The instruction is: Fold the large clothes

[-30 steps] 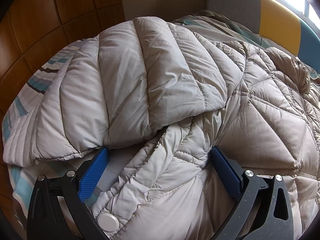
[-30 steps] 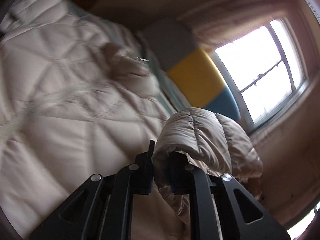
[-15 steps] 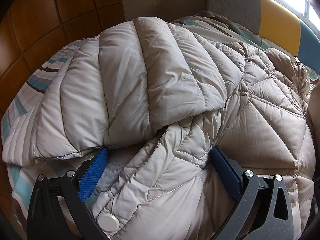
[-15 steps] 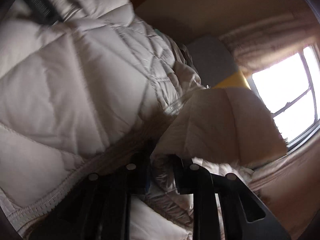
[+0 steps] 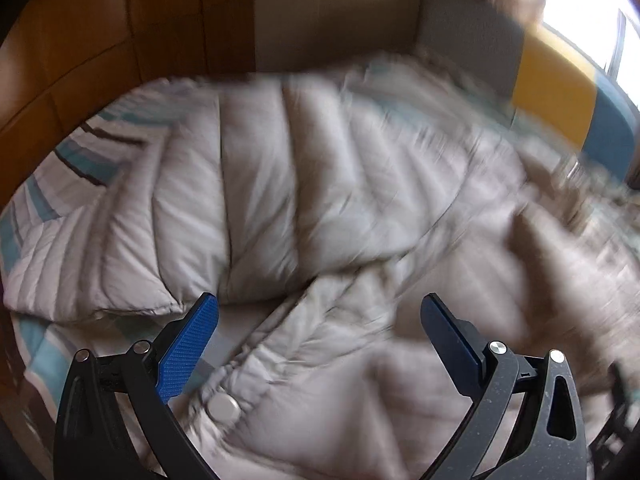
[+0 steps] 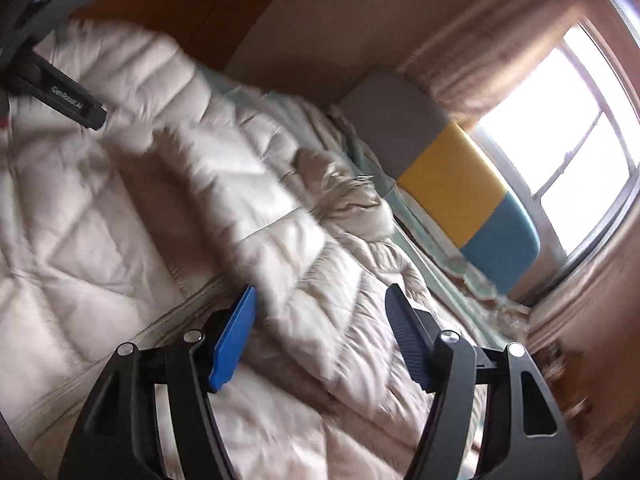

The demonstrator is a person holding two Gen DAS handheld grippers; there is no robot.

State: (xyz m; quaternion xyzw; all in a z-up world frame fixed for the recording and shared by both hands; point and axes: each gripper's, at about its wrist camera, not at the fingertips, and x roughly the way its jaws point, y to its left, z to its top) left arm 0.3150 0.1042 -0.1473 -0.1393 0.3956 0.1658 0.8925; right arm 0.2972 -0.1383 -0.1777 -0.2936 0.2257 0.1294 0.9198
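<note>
A large beige quilted down jacket lies spread on the bed, one sleeve folded across its body; the view is blurred by motion. My left gripper is open and empty, its blue pads just above the jacket's snap-button front edge. In the right wrist view the same jacket fills the left and centre, with the other sleeve laid over its front. My right gripper is open and empty above that sleeve. The left tool's black body shows at the upper left.
The bed has a teal and grey striped sheet. A headboard of grey, yellow and blue panels stands at the far end. Wooden wall panels lie to the left. A bright window with curtains is at the right.
My right gripper has opened and let go of the sleeve, which now lies across the jacket front. My left gripper has lifted and drawn back a little, staying open.
</note>
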